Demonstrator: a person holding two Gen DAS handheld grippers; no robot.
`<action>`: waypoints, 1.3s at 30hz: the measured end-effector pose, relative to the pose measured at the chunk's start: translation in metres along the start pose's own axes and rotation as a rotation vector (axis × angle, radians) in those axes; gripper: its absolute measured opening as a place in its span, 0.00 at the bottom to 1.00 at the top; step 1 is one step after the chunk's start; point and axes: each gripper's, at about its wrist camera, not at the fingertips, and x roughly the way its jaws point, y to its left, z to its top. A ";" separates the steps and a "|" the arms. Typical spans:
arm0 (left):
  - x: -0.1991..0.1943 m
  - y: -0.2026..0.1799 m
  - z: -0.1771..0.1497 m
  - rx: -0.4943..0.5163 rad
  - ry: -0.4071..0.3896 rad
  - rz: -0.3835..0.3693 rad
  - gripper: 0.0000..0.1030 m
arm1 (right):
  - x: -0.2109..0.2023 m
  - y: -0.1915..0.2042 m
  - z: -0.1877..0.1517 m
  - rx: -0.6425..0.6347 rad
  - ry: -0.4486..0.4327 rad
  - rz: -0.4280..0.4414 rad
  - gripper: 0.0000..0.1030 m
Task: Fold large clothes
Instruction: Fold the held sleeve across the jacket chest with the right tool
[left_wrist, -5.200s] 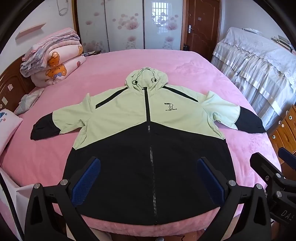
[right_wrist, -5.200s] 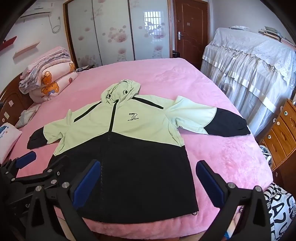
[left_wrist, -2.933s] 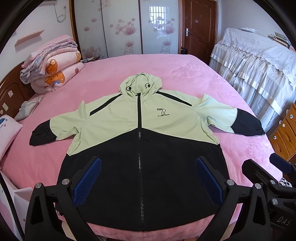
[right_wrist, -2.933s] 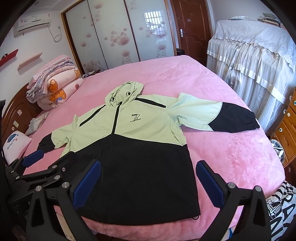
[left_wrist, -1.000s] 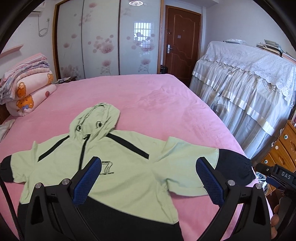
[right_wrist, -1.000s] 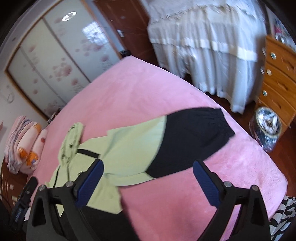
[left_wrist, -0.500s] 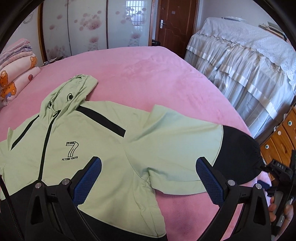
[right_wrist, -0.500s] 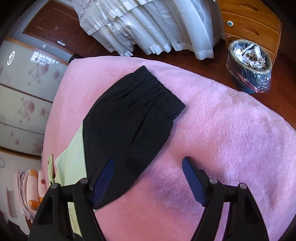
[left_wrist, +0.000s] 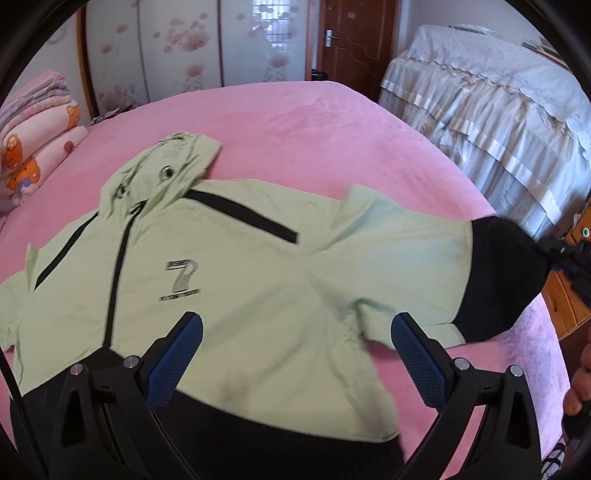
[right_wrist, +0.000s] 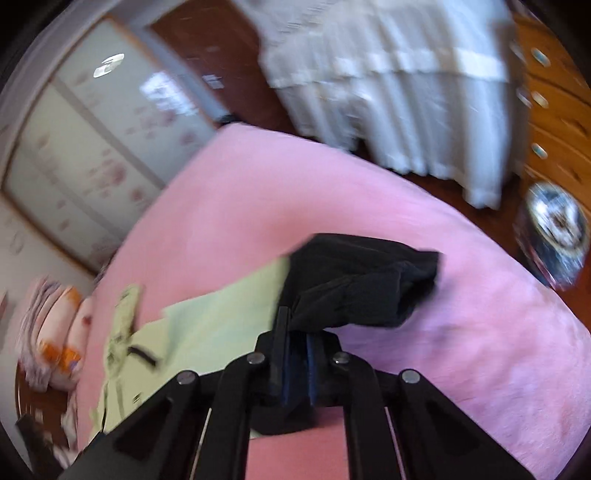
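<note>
Pink bed (left_wrist: 295, 122), jacket (left_wrist: 240, 277) — right gripper (right_wrist: 295, 354) pinching cuff (right_wrist: 369, 284)

My left gripper (left_wrist: 295, 363): matte black angular arms, silver round screw heads at the joints, blue dimpled pads (left_wrist: 176, 359) on both fingers, thin black cable along one side. My right gripper (right_wrist: 295, 354): same black frame, silver screws, blue pads. My hand (left_wrist: 578, 380): bare skin, visible fingernail.

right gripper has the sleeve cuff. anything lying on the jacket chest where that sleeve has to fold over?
Nothing visible. The right gripper is shut on the black cuff, and the jacket chest lies bare; the open left gripper hovers above it.
</note>
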 end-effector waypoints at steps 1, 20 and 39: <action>-0.004 0.013 -0.002 -0.023 0.005 -0.003 0.98 | -0.002 0.023 -0.004 -0.053 0.001 0.034 0.07; 0.016 0.134 -0.049 -0.225 0.113 -0.149 0.98 | 0.086 0.179 -0.196 -0.566 0.422 0.172 0.48; 0.092 0.113 -0.056 -0.338 0.252 -0.431 0.80 | 0.041 0.140 -0.206 -0.390 0.374 0.184 0.52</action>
